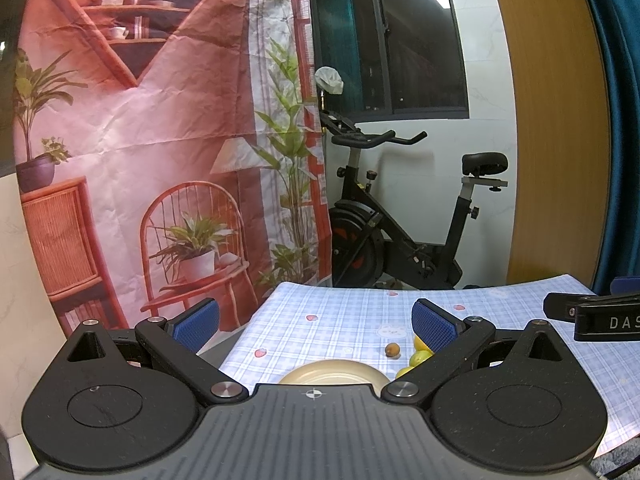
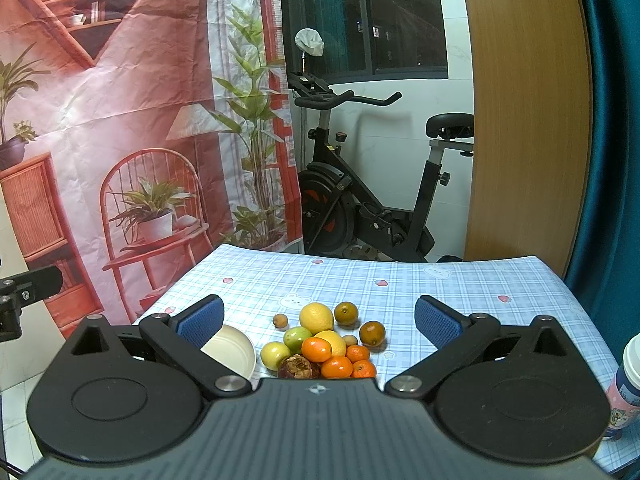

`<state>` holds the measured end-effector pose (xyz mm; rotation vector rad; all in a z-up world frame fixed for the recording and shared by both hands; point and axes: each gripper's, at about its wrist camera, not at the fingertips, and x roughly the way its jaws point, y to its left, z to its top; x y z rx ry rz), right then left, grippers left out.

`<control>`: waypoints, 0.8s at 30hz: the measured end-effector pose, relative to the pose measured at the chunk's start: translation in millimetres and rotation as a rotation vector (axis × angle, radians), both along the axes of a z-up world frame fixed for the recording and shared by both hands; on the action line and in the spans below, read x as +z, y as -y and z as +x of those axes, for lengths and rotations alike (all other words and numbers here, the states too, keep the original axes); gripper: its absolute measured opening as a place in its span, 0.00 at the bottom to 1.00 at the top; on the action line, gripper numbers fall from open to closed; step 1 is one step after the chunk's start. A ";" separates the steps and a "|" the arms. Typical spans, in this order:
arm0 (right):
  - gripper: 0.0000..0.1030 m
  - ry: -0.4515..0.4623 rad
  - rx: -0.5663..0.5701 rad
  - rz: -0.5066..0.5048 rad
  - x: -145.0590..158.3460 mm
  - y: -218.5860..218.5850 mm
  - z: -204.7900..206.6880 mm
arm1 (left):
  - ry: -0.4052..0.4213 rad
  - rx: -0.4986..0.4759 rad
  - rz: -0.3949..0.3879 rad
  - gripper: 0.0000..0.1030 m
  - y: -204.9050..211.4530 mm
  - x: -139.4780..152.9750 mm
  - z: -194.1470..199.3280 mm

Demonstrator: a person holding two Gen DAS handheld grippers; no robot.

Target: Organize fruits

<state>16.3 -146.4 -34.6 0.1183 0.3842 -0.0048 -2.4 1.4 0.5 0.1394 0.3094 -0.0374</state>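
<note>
A pile of fruit point(image 2: 324, 342) lies on the checked tablecloth point(image 2: 440, 288): a lemon point(image 2: 316, 317), small oranges point(image 2: 317, 349), green fruits point(image 2: 297, 338), a brown wrinkled fruit point(image 2: 298, 367) and a little brown one point(image 2: 280, 321). Left of the pile sits a cream bowl point(image 2: 234, 350). My right gripper point(image 2: 319, 318) hangs open above the pile, holding nothing. In the left wrist view, my left gripper point(image 1: 316, 322) is open over the bowl point(image 1: 336, 372). A small brown fruit point(image 1: 392, 349) and yellow-green fruits point(image 1: 419, 356) show beside its right finger.
A cup with a white lid point(image 2: 626, 380) stands at the table's right edge. The right gripper's body point(image 1: 592, 316) reaches in at the right of the left wrist view. Behind the table are a printed backdrop point(image 2: 120, 120) and an exercise bike point(image 2: 360, 200).
</note>
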 end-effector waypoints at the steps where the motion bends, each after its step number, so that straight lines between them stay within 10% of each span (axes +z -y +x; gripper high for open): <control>1: 1.00 0.000 0.000 0.000 0.1 0.2 -0.1 | 0.000 0.000 0.000 1.00 0.3 0.1 0.2; 24: 1.00 0.099 0.044 -0.008 -6.0 24.8 30.3 | -0.084 0.026 0.036 0.99 0.6 -19.6 65.7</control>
